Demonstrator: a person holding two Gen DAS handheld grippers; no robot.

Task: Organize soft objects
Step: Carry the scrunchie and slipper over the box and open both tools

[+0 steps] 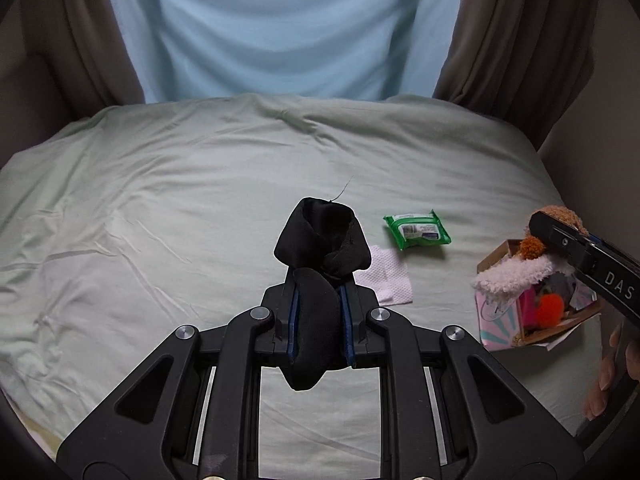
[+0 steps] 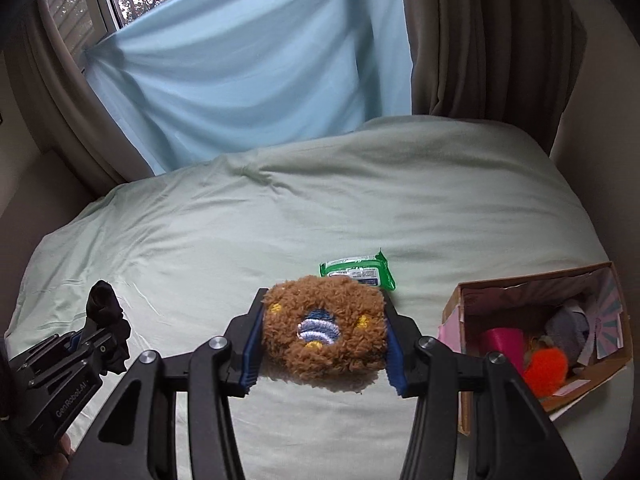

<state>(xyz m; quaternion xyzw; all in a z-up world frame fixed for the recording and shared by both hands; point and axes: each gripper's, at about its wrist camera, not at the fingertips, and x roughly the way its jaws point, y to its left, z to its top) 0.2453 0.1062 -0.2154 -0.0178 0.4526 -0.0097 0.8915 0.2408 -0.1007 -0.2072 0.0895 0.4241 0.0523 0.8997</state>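
— Between the two blue pads of the left gripper [image 1: 320,316], what is seen?
— A black sock [image 1: 318,264] is pinched there; its rolled top rises past the fingertips towards twelve o'clock, and a rounded end hangs below the pads towards six. It is held above the pale green bedsheet [image 1: 160,208].
— And the right gripper [image 2: 324,332]?
— A brown fuzzy toy [image 2: 324,328] is clamped between its fingers, which are pressed against the toy's left and right sides. A blue-and-white embroidered patch is shown at its middle, with small yellow marks around it.
— What is found around it?
— A green wipes pack [image 2: 358,270] lies on the sheet just beyond the toy, at twelve o'clock. At three o'clock an open cardboard box [image 2: 520,284] stands on the bed, filled with soft things: an orange pom-pom [image 2: 546,368], something pink and something grey.
— Anything else in the left view?
— A white tissue [image 1: 390,276] is seen flat on the sheet at two o'clock from the sock, near the wipes pack.
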